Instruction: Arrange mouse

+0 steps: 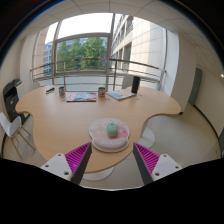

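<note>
At the left edge of the table (50, 125), a dark chair (10, 98), pushed close. On the table's far side, from left to right: a small cup (61, 91), a flat blue thing (80, 97) like a book or folder, then a dark upright thing (135, 85), too small to identify. At the table's near edge, about midway along it, a white rounded thing (109, 131) with pale green and pink marks on top, probably the mouse or the mouse on its base; cannot say which. Below the table's near edge, the gripper (112, 160), spread wide, magenta pads (78, 155) well apart, nothing between them, the white rounded thing just ahead and untouched. By the look of it, barely started: approach only, with grasping and placing not yet done.
</note>
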Tool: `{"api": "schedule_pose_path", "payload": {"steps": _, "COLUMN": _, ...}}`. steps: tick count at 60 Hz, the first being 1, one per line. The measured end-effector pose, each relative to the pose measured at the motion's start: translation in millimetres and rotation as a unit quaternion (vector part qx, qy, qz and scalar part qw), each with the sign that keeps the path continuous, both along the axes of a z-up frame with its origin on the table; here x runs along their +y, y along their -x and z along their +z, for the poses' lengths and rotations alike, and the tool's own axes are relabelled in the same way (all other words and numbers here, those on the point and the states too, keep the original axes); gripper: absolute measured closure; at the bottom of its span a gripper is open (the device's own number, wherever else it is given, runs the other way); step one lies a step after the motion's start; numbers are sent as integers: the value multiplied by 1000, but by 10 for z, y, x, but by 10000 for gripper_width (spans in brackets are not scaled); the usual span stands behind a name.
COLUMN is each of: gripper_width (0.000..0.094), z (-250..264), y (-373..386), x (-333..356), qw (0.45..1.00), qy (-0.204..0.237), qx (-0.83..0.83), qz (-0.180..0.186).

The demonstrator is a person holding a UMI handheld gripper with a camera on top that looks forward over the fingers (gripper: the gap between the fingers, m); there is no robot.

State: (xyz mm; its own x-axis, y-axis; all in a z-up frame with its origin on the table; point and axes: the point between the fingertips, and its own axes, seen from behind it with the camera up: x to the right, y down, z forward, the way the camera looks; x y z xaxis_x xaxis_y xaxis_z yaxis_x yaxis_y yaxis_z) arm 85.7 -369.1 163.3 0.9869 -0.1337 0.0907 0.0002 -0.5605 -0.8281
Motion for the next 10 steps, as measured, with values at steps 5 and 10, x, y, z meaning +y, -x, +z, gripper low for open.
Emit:
{"api": "schedule_pose_path", "payload": {"steps": 5, "gripper_width": 87, "z": 7, "y": -5, "x": -125, "qw": 1000, "qy": 3, "qx": -2, "qz": -5}}
{"api": "schedule_pose_path", "payload": {"steps": 10, "gripper_width": 87, "z": 42, "y": 5, "x": -207, "qw": 1000, "qy": 4, "qx": -4, "qz": -4}}
